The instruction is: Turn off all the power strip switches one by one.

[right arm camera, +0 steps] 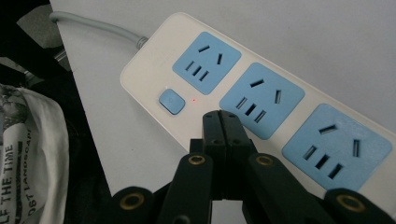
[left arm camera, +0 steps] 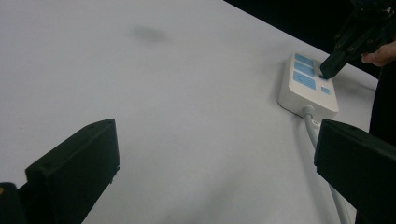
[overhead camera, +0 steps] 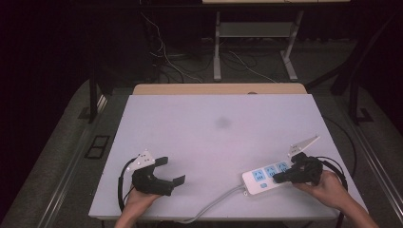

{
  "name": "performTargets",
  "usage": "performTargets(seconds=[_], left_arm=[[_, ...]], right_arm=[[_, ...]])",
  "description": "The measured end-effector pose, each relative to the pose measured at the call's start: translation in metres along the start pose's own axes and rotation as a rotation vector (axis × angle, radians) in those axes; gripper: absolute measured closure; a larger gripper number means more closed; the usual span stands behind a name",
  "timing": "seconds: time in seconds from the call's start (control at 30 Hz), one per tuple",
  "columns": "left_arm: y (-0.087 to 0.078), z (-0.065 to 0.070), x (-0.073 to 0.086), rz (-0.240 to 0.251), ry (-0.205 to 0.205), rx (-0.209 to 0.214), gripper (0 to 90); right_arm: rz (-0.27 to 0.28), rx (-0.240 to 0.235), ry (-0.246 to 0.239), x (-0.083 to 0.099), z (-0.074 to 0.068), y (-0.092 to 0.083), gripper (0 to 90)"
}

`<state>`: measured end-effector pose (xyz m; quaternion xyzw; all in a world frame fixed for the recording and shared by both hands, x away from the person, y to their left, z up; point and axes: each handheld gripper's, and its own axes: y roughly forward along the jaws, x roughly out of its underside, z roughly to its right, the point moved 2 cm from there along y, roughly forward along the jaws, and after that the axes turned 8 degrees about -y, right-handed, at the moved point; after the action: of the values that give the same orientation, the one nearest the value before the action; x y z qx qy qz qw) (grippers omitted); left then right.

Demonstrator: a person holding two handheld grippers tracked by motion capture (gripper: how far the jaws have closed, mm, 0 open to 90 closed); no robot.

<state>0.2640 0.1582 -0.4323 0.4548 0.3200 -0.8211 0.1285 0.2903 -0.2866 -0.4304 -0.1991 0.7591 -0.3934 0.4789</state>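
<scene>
While the left gripper (overhead camera: 170, 172) rested on the near left part of the white table (overhead camera: 209, 137), its jaws stood wide apart with nothing between them. In the left gripper view the two black jaws framed bare tabletop, and the power strip (left arm camera: 306, 83) lay well apart from them, toward the far right. The left hand (overhead camera: 138, 199) held this gripper from the table's near edge.

A grey cable (overhead camera: 214, 203) ran from the near table edge to the left end of the power strip (overhead camera: 267, 177), which lay flat near the right front corner, angled up toward the right. The strip was white with three blue sockets and a small blue switch (right arm camera: 171, 101) near its cable end; a small red light (right arm camera: 193, 99) showed just beside the switch.

The right gripper (overhead camera: 281, 176), held by the right hand (overhead camera: 328, 189), had its jaws pressed together with nothing between them. In the right gripper view the closed tips (right arm camera: 221, 122) lay over the strip's near edge, just right of the switch and just below the middle socket (right arm camera: 261, 100). Whether the tips touched the strip could not be told.
</scene>
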Motion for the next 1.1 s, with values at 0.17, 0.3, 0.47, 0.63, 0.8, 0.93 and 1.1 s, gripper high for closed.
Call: performTargets(seconds=[0.17,0.3,0.47,0.63,0.8,0.93,1.1], left_arm=[[0.0005,0.0004,0.0,0.001,-0.001,0.001,0.0],[0.0001,0.0,0.0,0.0,0.0,0.0,0.0],[0.0011,-0.0001,0.0001,-0.005,0.0,0.0,0.0],[0.0008,-0.0004,0.0001,-0.003,-0.001,-0.002,0.0],[0.0003,-0.0011,0.0,-0.005,0.0,-0.002,0.0],[0.0002,-0.0014,-0.0001,-0.002,-0.001,-0.004,0.0],[-0.0005,-0.0019,-0.0002,0.001,-0.005,-0.006,0.0]], right_arm=[[-0.009,0.023,-0.004,0.0005,-0.0006,-0.0003,90.0],[-0.009,0.042,-0.012,0.0015,-0.0004,-0.0016,90.0],[-0.002,0.033,-0.004,0.0026,0.0004,-0.0018,90.0],[-0.002,0.033,-0.005,0.0025,0.0004,-0.0018,90.0],[0.0,0.046,-0.022,0.0025,-0.001,-0.0019,90.0],[-0.002,0.042,-0.018,0.0021,-0.0004,-0.0019,90.0],[0.011,0.03,-0.004,0.0008,0.0009,-0.0061,90.0]])
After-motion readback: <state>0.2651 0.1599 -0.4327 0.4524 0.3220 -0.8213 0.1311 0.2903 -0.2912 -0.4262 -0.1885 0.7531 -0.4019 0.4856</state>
